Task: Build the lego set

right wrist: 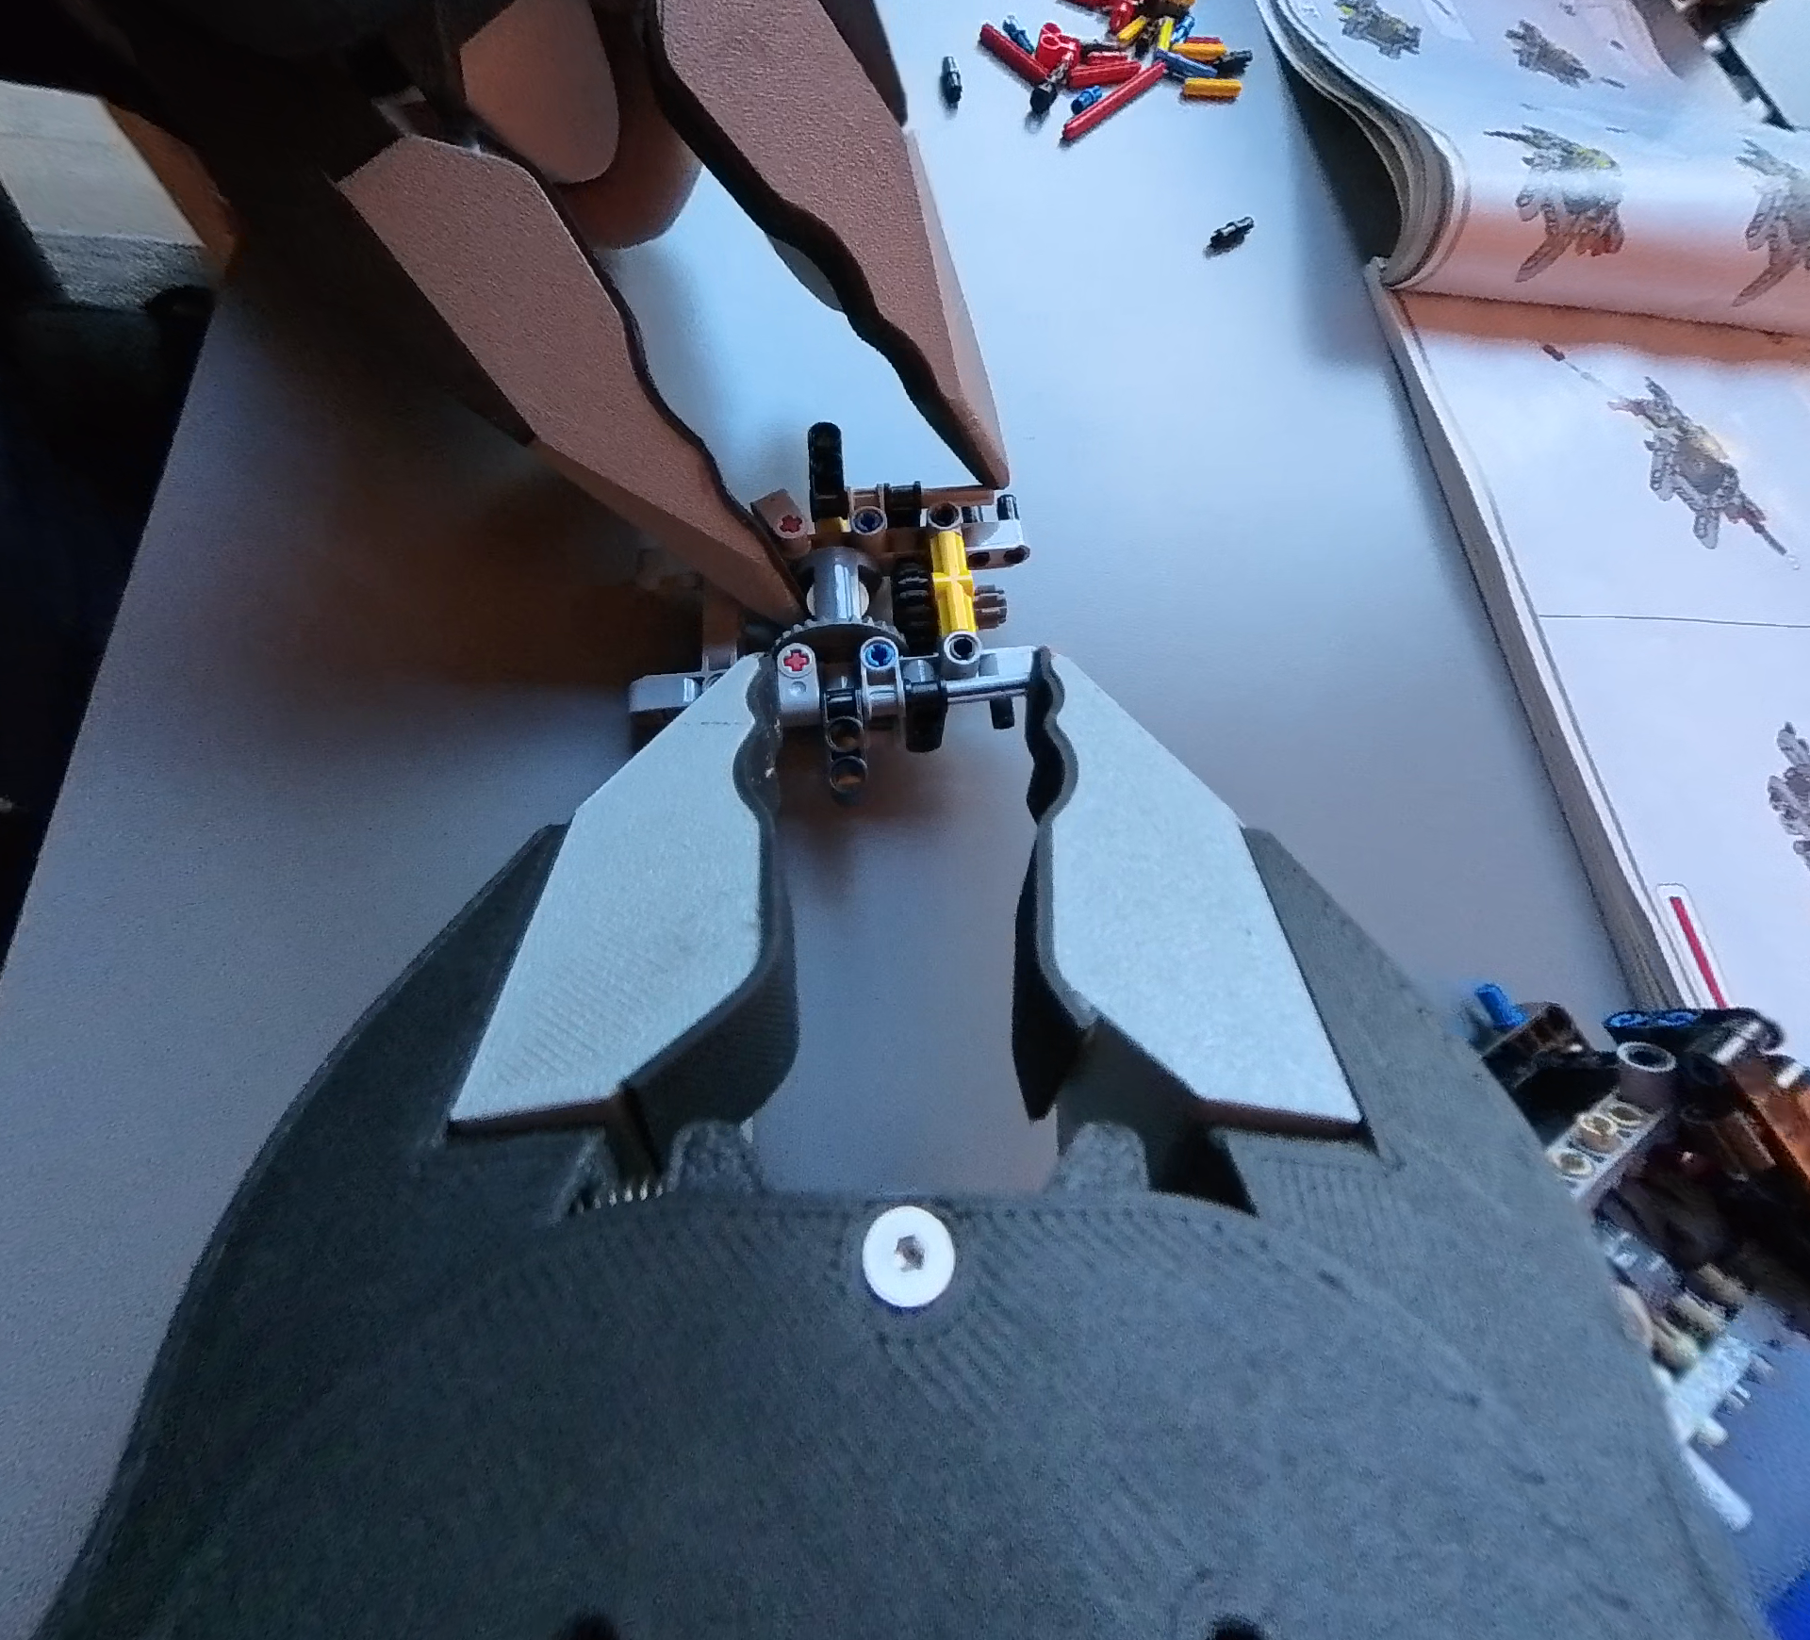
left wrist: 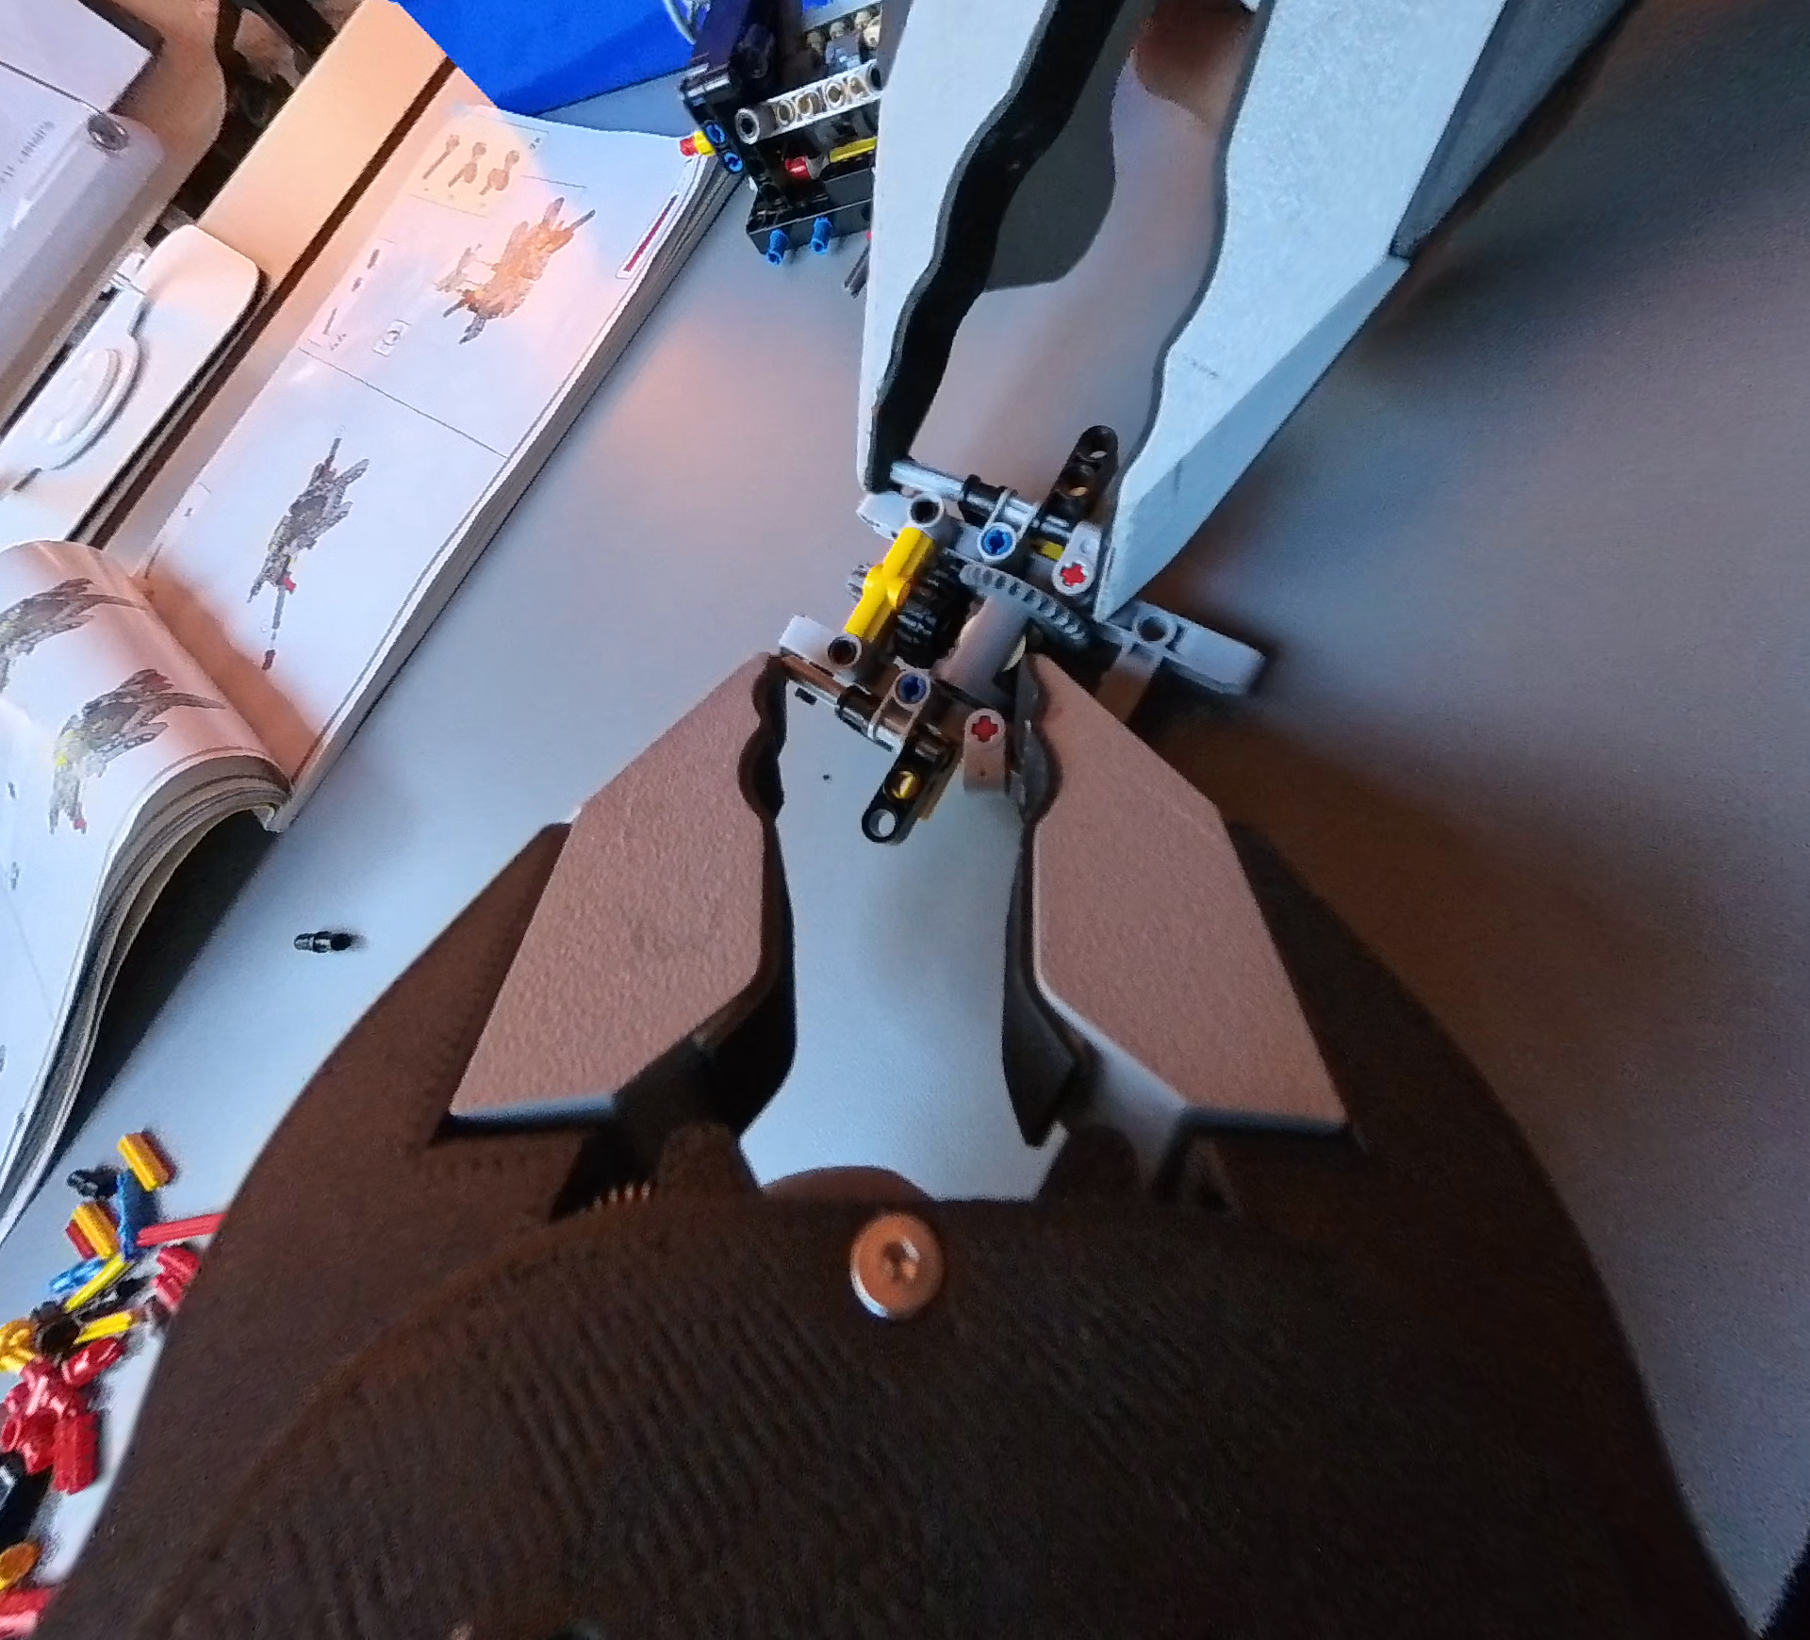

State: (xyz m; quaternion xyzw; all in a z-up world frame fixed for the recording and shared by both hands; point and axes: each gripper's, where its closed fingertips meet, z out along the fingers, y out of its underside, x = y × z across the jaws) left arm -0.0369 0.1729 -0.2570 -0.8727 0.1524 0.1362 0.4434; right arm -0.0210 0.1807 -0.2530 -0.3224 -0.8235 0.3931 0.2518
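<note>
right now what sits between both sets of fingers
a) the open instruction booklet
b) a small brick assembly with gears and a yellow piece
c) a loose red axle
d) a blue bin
b: the small brick assembly, with its yellow piece and gears, lies on the table between the left gripper and the right gripper.

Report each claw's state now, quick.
Left claw: closed on the brick gear assembly, near end.
Right claw: closed on the same assembly, opposite end.

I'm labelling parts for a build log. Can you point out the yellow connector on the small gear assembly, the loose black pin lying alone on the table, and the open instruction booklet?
yellow connector (right wrist: 954, 579), right wrist view, middle of its yellow body.
loose black pin (left wrist: 323, 941), left wrist view, middle of the pin.
open instruction booklet (left wrist: 392, 457), left wrist view, bare part of the open page.
</note>
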